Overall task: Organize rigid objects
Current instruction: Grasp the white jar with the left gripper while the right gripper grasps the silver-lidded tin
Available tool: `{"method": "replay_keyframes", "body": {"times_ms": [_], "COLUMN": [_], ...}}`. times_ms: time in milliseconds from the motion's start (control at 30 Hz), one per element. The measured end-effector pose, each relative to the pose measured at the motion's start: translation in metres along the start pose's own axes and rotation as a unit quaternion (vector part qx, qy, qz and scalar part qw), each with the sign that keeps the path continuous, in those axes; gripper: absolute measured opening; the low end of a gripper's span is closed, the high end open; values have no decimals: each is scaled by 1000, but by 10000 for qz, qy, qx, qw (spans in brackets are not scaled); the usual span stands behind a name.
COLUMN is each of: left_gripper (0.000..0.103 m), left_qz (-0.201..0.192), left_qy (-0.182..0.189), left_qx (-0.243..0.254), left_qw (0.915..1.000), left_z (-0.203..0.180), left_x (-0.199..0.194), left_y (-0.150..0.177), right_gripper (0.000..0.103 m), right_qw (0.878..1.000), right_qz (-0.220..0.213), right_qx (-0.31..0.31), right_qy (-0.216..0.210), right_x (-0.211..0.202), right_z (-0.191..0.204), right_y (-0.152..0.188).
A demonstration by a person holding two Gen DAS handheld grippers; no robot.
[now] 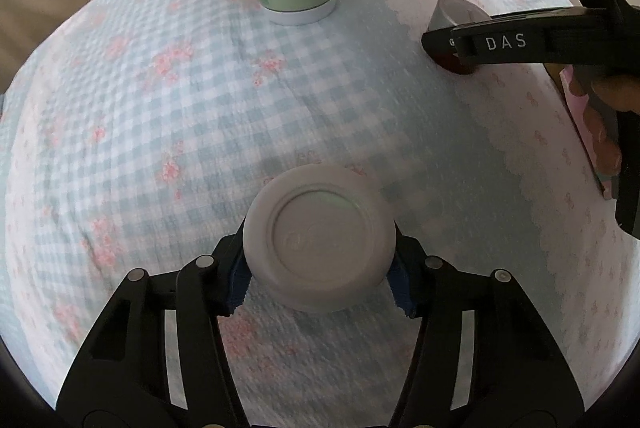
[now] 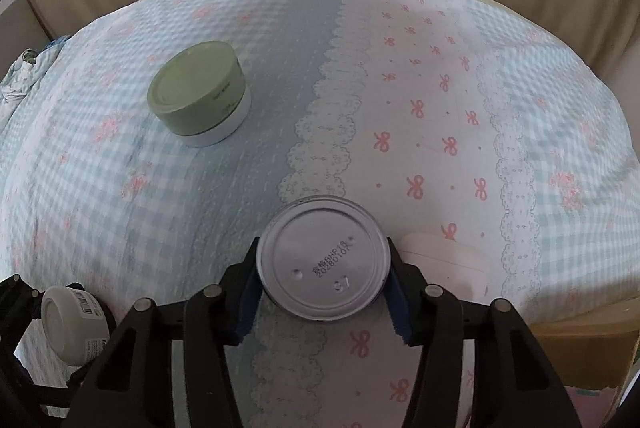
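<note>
Your left gripper [image 1: 320, 282] pinches the white jar [image 1: 319, 240] on the bedspread [image 1: 160, 115]; your right gripper [image 2: 322, 298] clamps the metal can [image 2: 322, 260], whose body is hidden below its printed end.

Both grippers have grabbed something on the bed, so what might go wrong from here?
1. The left gripper pinches the white jar only at its rounded sides; it might slip on lifting.
2. The right gripper holds the smooth metal can, which may twist out.
3. The soft bedspread could let the green jar tip if bumped.
</note>
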State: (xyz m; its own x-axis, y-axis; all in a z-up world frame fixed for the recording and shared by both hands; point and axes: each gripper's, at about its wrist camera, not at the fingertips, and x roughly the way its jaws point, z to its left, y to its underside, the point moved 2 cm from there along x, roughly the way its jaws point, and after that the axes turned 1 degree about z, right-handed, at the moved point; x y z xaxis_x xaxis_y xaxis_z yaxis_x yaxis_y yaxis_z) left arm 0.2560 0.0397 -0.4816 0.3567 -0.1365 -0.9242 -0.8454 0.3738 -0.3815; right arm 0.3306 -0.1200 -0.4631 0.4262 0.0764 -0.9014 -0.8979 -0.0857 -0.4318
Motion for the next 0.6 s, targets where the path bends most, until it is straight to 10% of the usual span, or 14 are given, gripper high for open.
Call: {"method": "replay_keyframes", "body": {"times_ms": [600], "left_gripper": [53], "left_qz": [-447], "left_qy": [-36], "left_qx": [-249], "left_qw": [9987], "left_z": [1], "left_x": [-72], "left_y": [-3], "right_gripper": [50], "right_qw": [9989], "right_qz": [-294], "right_qx": [333], "right_qy": [-145], "right_x": [-72], "right_z": [3], "right_y": [18]}}
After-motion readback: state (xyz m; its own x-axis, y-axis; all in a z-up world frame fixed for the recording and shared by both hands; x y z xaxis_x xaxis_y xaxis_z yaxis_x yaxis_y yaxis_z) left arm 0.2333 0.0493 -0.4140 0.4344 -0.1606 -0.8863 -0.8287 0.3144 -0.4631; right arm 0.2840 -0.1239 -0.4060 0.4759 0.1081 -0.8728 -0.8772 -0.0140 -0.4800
